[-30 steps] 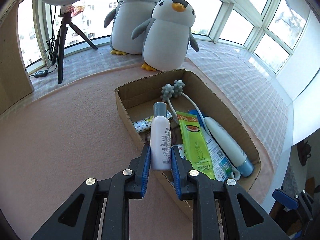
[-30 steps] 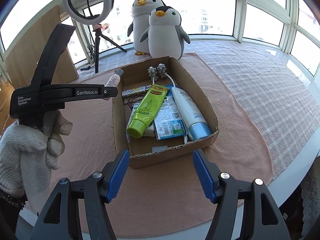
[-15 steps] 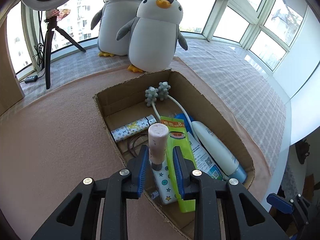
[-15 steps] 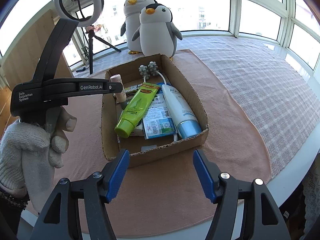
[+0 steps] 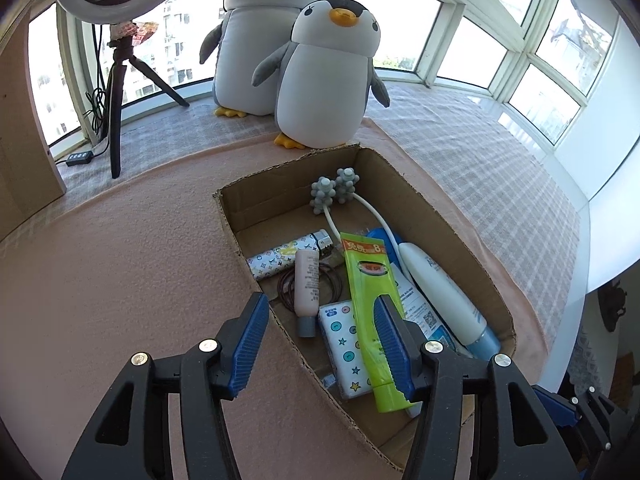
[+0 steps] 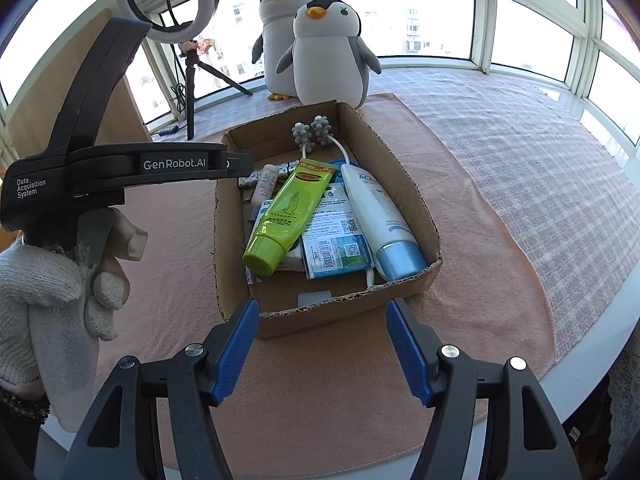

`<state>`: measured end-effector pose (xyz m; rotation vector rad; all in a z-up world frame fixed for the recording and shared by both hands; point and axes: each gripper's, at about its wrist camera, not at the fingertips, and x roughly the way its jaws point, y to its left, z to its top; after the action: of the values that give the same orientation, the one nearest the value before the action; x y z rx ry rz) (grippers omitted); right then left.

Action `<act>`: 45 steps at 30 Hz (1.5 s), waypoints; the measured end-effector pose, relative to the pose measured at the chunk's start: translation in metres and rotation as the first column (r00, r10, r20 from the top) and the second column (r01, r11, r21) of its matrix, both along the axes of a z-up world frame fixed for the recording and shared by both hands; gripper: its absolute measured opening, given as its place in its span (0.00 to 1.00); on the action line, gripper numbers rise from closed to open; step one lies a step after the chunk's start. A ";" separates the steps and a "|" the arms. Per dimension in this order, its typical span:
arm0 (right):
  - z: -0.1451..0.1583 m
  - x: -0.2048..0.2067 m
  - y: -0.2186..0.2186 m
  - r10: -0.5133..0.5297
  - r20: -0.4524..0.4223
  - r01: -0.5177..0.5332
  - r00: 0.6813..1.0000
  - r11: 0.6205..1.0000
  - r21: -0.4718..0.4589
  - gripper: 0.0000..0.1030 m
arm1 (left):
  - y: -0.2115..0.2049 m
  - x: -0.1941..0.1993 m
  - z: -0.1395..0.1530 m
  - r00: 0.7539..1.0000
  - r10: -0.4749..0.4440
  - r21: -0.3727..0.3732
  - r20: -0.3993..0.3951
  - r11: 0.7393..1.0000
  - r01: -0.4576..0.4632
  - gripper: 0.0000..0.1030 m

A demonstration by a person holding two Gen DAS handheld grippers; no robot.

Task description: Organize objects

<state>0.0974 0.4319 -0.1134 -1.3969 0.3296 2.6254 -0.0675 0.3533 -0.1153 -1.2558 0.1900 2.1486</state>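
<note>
1. Since 1 s ago the bottle (image 5: 307, 285) has left the left gripper (image 5: 316, 344): then it was pinched upright between the fingers, now it lies flat in the box (image 5: 472, 240), cap toward the camera, on the hair ties (image 5: 335, 280) and just beside the patterned case (image 5: 280, 258).
2. The left gripper's fingers are spread wide and empty, hovering over the box's near left wall.
3. The right gripper (image 6: 326, 346) is also spread and empty, held in front of the box's near end, touching nothing.
4. The box holds a green tube (image 5: 372, 308), a white tube (image 5: 440, 292), a star packet (image 5: 346, 344) and a massager (image 5: 334, 194); the green tube lies over other items.
5. The bottle looks small, light, stiff plastic and smooth, so likely slippery. If it needs moving, taking it across the mid-body should hold best.
6. On the counter (image 6: 460, 184) outside the box nothing loose shows, so the sorting looks nearly done.
</note>
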 end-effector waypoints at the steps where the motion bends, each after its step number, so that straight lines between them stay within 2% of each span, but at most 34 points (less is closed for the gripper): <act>1: 0.000 -0.001 -0.002 0.003 0.001 -0.003 1.000 1.000 -0.001 0.61 | -0.003 0.000 0.001 1.000 0.005 0.002 -0.002 1.000 -0.005 0.58; 10: 0.001 -0.012 -0.020 0.027 0.007 -0.027 1.000 1.000 0.001 0.61 | -0.035 -0.002 0.014 0.998 0.058 0.002 -0.033 0.998 -0.058 0.71; 12: 0.002 -0.014 -0.026 0.033 0.005 -0.033 0.999 0.999 0.002 0.67 | -0.045 -0.003 0.016 0.997 0.068 -0.003 -0.043 0.998 -0.068 0.73; 23: 0.006 -0.031 -0.067 0.090 0.001 -0.090 0.996 0.996 0.019 0.71 | -0.120 -0.002 0.037 0.981 0.175 0.008 -0.079 0.985 -0.175 0.80; 25: 0.007 -0.036 -0.075 0.103 0.000 -0.103 0.995 0.994 0.018 0.71 | -0.134 0.000 0.040 0.977 0.192 0.006 -0.089 0.981 -0.192 0.85; 35: 0.016 -0.058 -0.113 0.159 -0.020 -0.159 0.987 0.987 0.024 0.74 | -0.217 0.021 0.048 0.941 0.311 -0.044 -0.136 0.947 -0.319 0.89; 40: 0.022 -0.062 -0.132 0.183 -0.039 -0.182 0.982 0.983 0.032 0.77 | -0.253 0.037 0.046 0.923 0.364 -0.042 -0.129 0.927 -0.372 0.91; 45: 0.028 -0.064 -0.148 0.195 -0.051 -0.192 0.980 0.980 0.056 0.78 | -0.276 0.048 0.035 0.919 0.381 -0.055 -0.098 0.920 -0.387 0.93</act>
<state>0.0338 0.2843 -0.0854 -1.4072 0.1382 2.8100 -0.0200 0.0772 -0.0807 -1.3312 0.0601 2.5550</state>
